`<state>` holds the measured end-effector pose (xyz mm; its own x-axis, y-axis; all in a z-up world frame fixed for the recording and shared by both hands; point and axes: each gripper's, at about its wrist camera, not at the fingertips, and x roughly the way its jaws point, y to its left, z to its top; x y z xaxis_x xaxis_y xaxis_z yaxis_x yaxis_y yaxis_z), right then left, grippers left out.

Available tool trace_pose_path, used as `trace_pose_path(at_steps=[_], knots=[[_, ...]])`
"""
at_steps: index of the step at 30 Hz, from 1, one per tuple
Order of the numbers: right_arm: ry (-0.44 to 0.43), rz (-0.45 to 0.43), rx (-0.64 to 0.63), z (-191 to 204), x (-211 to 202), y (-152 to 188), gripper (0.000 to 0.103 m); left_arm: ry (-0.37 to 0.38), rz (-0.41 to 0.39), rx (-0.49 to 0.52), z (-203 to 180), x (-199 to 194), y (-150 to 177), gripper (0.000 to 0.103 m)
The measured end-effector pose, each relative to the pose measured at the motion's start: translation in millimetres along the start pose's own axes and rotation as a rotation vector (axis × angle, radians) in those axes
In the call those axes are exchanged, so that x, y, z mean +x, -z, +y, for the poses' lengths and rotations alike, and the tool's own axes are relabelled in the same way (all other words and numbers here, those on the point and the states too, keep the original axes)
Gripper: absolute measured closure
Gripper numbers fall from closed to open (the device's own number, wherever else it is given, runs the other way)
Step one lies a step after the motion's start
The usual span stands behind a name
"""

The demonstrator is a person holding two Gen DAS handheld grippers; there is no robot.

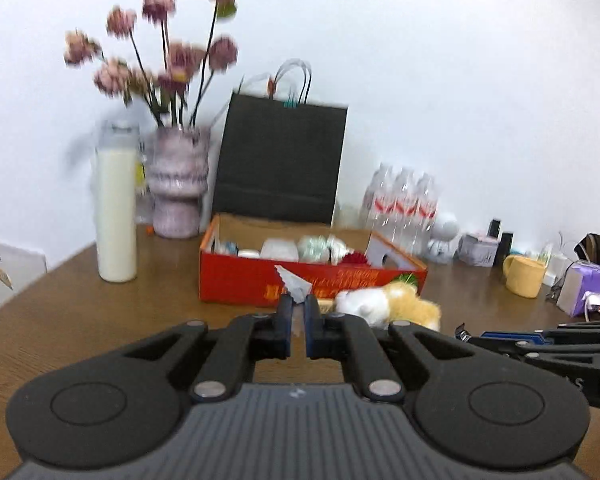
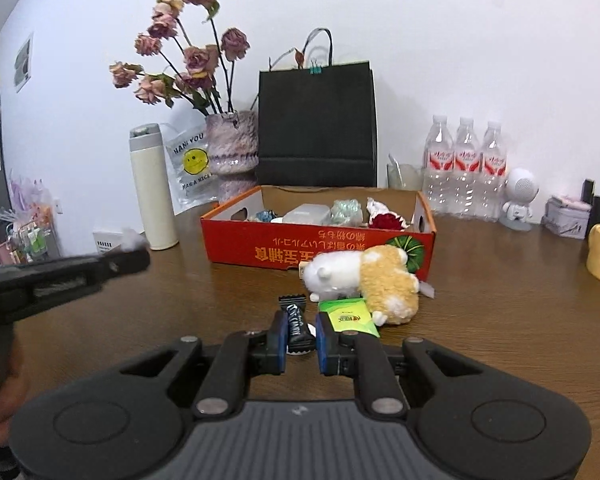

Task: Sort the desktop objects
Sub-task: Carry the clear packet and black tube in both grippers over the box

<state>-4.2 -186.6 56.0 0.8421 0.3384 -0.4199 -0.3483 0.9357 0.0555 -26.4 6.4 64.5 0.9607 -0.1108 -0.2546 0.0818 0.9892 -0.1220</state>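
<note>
Clamped between the closed fingers of the right claw (image 2: 301,332) is a black candy packet (image 2: 297,319), held just above the desk (image 2: 500,320). A small white serrated wrapper (image 1: 294,283) is pinched at the fingertips of the left claw (image 1: 298,306), which is raised in front of the red cardboard box (image 2: 260,244). Several wrapped items are seen inside that box. A white-and-tan plush toy (image 2: 364,280) is laid against the box's front wall, with a green sachet (image 2: 348,314) just beside it on the desk. Behind the box, a black paper bag (image 2: 318,124), a vase of dried roses (image 2: 232,144) and a cream flask (image 2: 152,188) are stood.
</note>
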Motion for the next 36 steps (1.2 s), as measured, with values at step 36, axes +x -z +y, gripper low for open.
trace_pose_path(at_steps=[36], knots=[[0.067,-0.244,0.007,-9.9,8.9,-69.5,0.090,-0.018,-0.158,0.059,-4.1,55.1,-65.3,0.097]])
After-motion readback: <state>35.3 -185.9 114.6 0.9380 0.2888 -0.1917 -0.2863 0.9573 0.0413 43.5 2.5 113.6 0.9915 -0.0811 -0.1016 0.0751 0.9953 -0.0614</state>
